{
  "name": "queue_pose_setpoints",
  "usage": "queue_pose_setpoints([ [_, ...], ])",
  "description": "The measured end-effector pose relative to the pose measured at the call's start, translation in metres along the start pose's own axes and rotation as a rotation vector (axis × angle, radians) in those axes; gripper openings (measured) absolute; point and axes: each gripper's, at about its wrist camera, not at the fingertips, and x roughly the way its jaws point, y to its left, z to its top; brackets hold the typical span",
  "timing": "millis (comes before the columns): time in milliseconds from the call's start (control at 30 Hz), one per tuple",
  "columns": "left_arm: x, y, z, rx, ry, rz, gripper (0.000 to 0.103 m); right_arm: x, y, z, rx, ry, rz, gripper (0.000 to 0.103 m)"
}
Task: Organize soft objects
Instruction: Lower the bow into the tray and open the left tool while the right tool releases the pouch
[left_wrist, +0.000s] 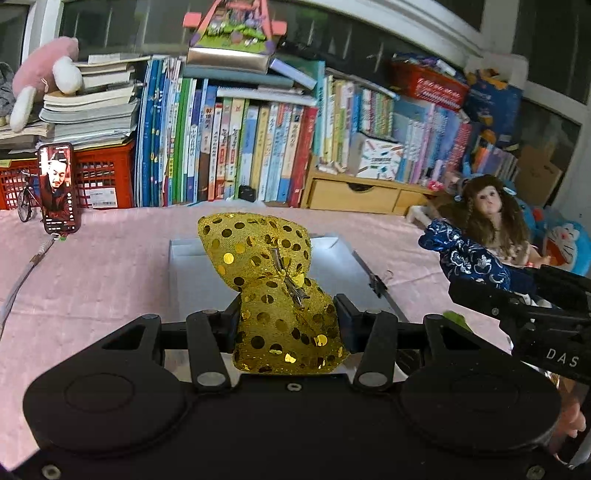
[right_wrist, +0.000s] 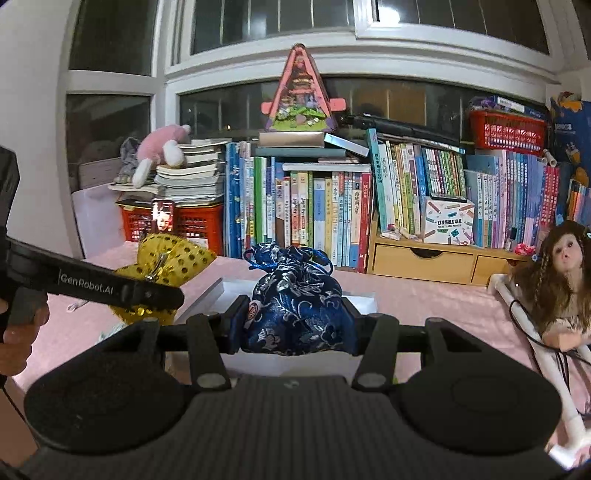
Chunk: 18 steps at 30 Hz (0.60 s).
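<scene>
Your left gripper (left_wrist: 288, 317) pinches the gold sequinned fabric bow (left_wrist: 273, 280); your right gripper (right_wrist: 295, 317) pinches the dark blue brocade drawstring pouch (right_wrist: 295, 306), above the white box (left_wrist: 177, 258).

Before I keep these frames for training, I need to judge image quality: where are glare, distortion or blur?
Left wrist view: sequins on the gold bow in the left gripper catch bright glints; the bookshelf bows with fisheye curvature. Right wrist view: the blue pouch in the right gripper is sharp; the window frame curves strongly; the doll at the edge looks stretched.
</scene>
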Motion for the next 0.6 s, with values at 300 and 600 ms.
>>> queue_pose_setpoints([
  [300, 0.093, 0.026, 0.045, -0.104, 0.244, 0.019, 0.047, 0.097, -0.032, 0.031, 0.157, 0.3, -0.01, 0.055],
  [600, 0.172, 0.041, 0.042, -0.126, 0.387, 0.099, 0.047, 0.176, -0.05, 0.017, 0.258, 0.502, -0.013, 0.055],
])
